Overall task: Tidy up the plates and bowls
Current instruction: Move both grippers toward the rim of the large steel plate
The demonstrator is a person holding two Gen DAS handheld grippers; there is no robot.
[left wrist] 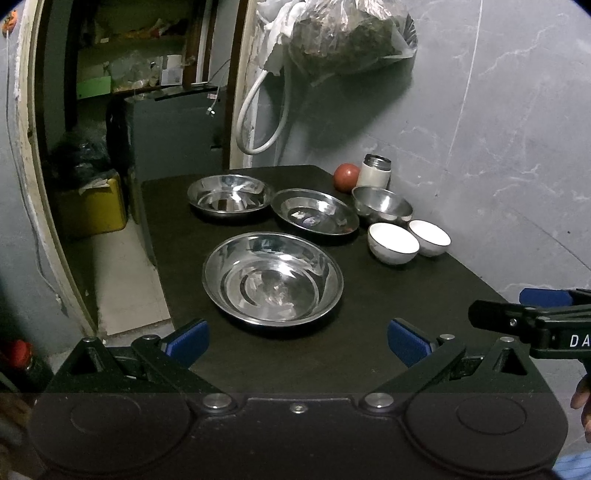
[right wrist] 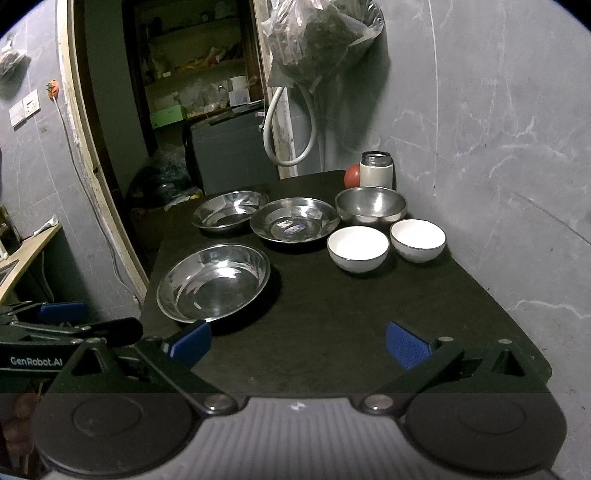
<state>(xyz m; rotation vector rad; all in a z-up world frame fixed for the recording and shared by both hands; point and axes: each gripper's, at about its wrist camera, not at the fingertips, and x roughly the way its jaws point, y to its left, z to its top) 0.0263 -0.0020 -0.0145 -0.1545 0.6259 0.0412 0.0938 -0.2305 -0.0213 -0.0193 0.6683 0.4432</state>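
On the black table (left wrist: 362, 332) lie three steel plates: a near one (left wrist: 272, 277) (right wrist: 213, 282), a far left one (left wrist: 229, 196) (right wrist: 229, 213) and a middle one (left wrist: 314, 211) (right wrist: 294, 219). A steel bowl (left wrist: 382, 204) (right wrist: 371, 205) and two white bowls (left wrist: 393, 243) (left wrist: 429, 237) (right wrist: 357, 248) (right wrist: 417, 239) stand at the right. My left gripper (left wrist: 298, 341) is open and empty, just short of the near plate. My right gripper (right wrist: 298, 343) is open and empty over the table's front part, to the right of the near plate.
A white flask (left wrist: 373, 170) (right wrist: 376, 170) and a red tomato (left wrist: 346, 177) (right wrist: 352, 175) stand at the table's far corner by the grey wall. A plastic bag (left wrist: 343, 33) hangs above. A doorway with a yellow bin (left wrist: 94, 206) lies left of the table.
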